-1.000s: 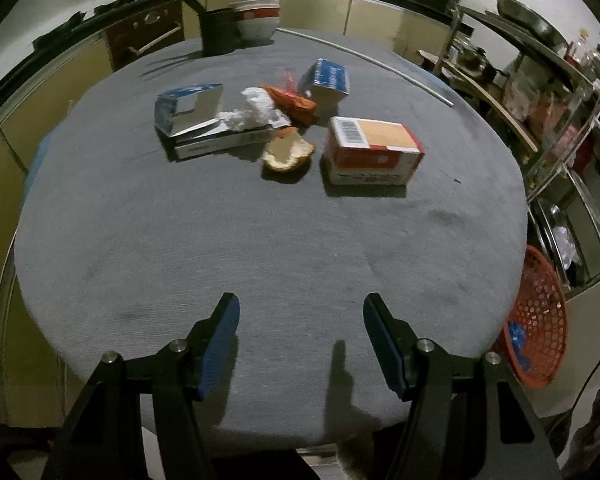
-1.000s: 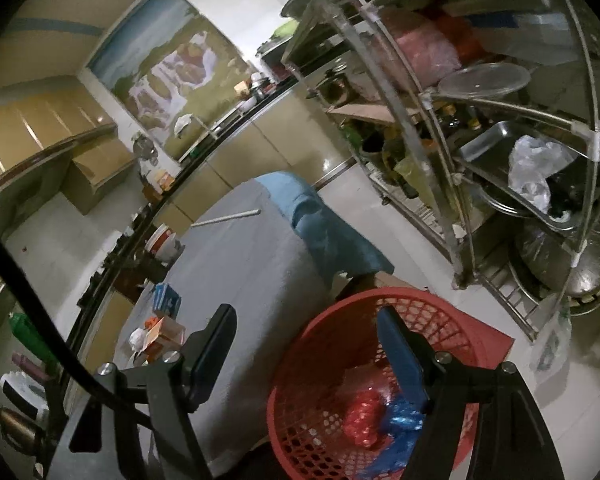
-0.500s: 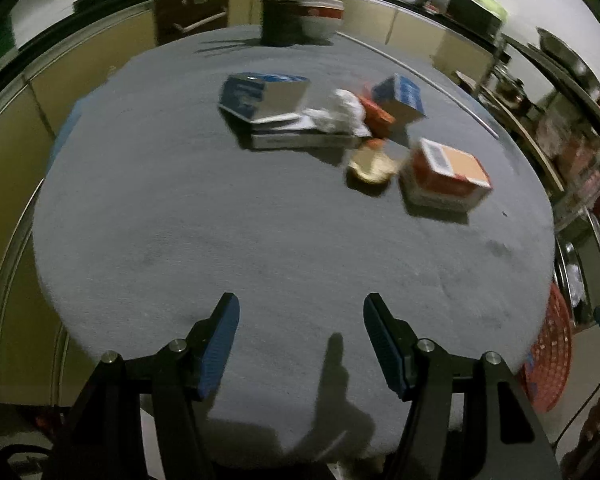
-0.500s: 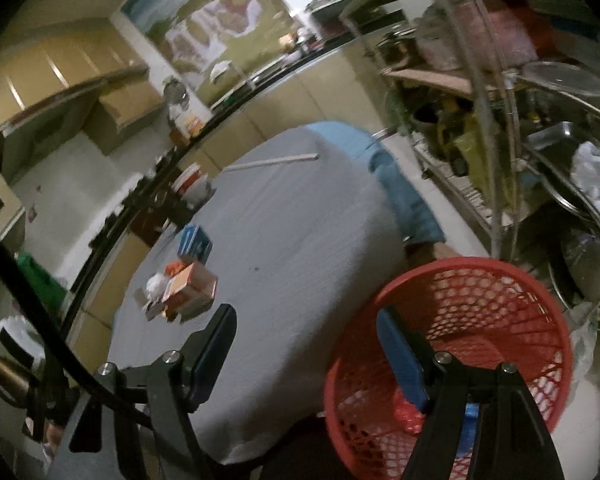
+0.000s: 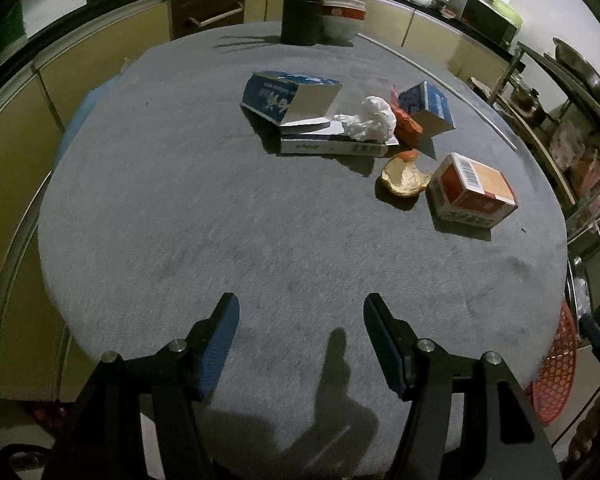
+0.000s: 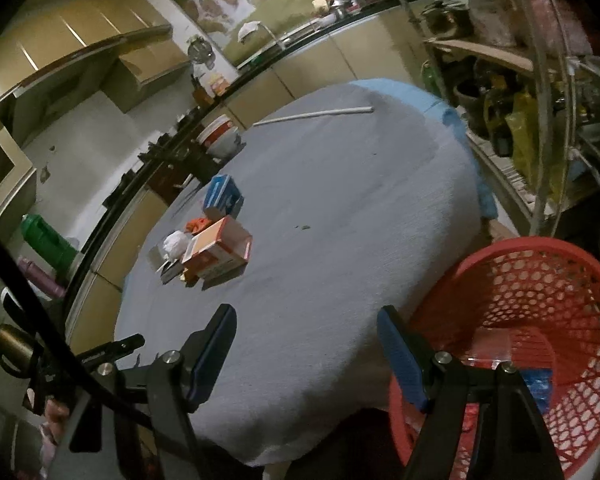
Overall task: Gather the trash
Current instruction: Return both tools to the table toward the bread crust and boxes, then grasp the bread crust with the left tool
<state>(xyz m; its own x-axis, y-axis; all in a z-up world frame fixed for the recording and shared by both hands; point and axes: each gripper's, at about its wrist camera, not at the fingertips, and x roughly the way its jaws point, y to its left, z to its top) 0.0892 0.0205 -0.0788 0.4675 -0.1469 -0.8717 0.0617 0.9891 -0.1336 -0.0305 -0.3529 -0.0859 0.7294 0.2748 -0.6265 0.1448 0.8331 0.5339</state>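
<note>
The trash sits in one cluster on the far half of the round grey-covered counter [image 5: 228,216], well apart from both grippers. Counted in the left wrist view, there are four boxes, one wad and two scraps. An open blue box [image 5: 290,98] lies on its side with its long axis running left to right and its open flap end toward the right. Just in front of it lies a flat white box [image 5: 332,146], also long left to right, with a crumpled white tissue [image 5: 372,118] resting on its right end. An orange wrapper [image 5: 407,127] lies wedged between the tissue and a small blue carton [image 5: 427,109] that stands tilted. Nearer the camera, a piece of orange peel [image 5: 404,178] lies hollow side up, touching the corner of an orange-and-white box [image 5: 472,192], whose barcoded end faces away to the left. The left gripper [image 5: 301,338] hangs over the near edge of the counter with its fingers wide apart and nothing between them. The right gripper [image 6: 306,350] is likewise wide and empty, over the counter's edge beside the red mesh basket [image 6: 540,276], which holds red and blue scraps.
</note>
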